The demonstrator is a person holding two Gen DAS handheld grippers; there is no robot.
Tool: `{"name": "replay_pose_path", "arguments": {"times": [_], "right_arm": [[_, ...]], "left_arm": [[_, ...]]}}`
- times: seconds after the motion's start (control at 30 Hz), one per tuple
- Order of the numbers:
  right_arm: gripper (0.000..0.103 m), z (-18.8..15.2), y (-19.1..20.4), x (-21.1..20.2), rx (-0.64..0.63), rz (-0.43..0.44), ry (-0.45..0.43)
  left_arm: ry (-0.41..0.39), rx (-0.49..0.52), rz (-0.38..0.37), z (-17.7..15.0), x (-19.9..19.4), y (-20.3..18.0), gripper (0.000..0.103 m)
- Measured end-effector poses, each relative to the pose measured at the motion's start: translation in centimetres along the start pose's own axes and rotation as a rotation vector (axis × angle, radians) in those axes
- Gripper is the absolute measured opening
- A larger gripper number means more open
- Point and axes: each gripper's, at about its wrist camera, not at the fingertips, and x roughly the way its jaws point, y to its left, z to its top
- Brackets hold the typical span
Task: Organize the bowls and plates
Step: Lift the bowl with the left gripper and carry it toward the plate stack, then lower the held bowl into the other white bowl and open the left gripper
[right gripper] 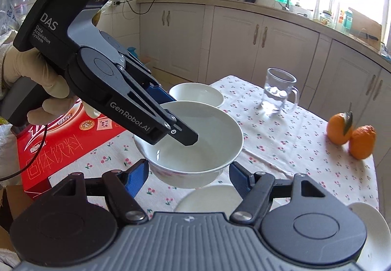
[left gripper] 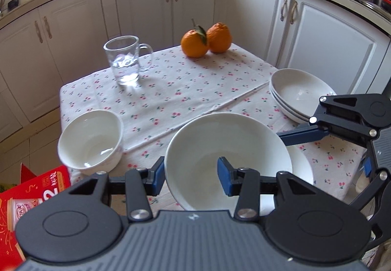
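Observation:
My left gripper (left gripper: pixel 190 176) is shut on the near rim of a white bowl (left gripper: pixel 228 146), one finger inside and one outside, holding it above the table; the bowl also shows in the right wrist view (right gripper: pixel 195 146). A small white plate (right gripper: pixel 207 197) lies under it. A second white bowl (left gripper: pixel 91 139) stands at the table's left edge. A stack of white plates (left gripper: pixel 298 92) sits at the right. My right gripper (right gripper: pixel 189 176) is open, its fingers either side of the held bowl's base, not touching it.
A glass mug (left gripper: pixel 125 60) and two oranges (left gripper: pixel 206 41) stand on the far part of the cherry-print tablecloth (left gripper: pixel 183 90). A red carton (right gripper: pixel 68 148) lies at the table's left side. Kitchen cabinets (left gripper: pixel 146 6) surround the table.

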Motion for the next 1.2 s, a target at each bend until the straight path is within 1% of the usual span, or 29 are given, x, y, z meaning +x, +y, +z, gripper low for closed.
{"name": "replay_pose_path", "arguments": {"times": [0.2, 0.47, 0.8, 1.2], "right_arm": [[0.077, -1.5, -1.1, -2.2, 0.014, -0.043, -0.005], [0.077, -3.2, -2.2, -3.5, 0.040, -0.066, 0.007], [0.077, -5.1, -3.2, -3.4, 0.081, -0.034, 0.036], [0.077, -6.0, -3.7, -2.5, 0.098, -0.010, 0.069]], "left_arm": [[-0.005, 0.028, -0.033, 0.6, 0.8, -2.5, 0.044], [0.006, 0.052, -0.061, 0.6, 1.9, -4.9, 0.044], [0.035, 0.046, -0.067, -0.1, 3.0, -5.8, 0.044], [0.046, 0.056, -0.072, -0.8, 3.9, -5.9, 0.044]]}}
